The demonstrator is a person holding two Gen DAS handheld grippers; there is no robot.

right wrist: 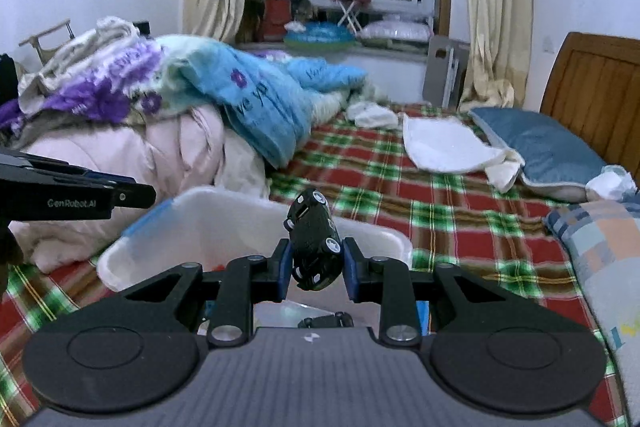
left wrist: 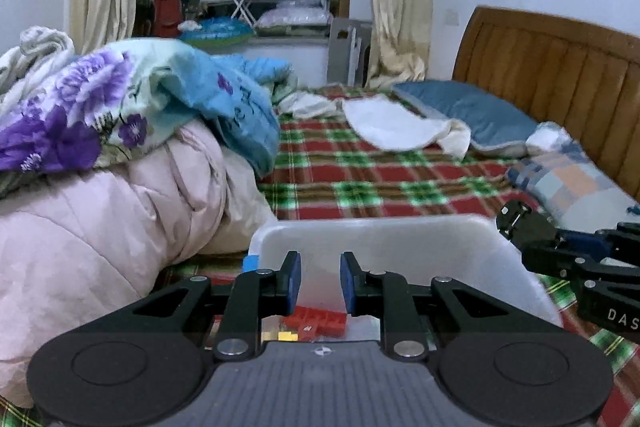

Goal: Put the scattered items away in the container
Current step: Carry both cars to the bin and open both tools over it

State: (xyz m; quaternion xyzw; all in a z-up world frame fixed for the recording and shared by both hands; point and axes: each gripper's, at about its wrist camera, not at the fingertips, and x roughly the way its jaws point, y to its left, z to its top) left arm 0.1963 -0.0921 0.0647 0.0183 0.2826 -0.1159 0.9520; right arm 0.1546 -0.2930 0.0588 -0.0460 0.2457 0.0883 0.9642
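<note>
Right gripper [right wrist: 314, 263] fingers are pinching the small, rigid, likely light car [right wrist: 314, 247] by its sides above the bin [right wrist: 192, 223]; left gripper [left wrist: 320, 281] is hovering there, fingers narrowly parted, empty.

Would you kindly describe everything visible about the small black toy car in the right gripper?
The small black toy car looks like glossy die-cast metal or plastic, with light-coloured wheel hubs. It is tipped up on end, one end pointing upward and away from the camera, wheels facing right. The right gripper clamps its lower body between blue pads, above the translucent white plastic bin.
</note>
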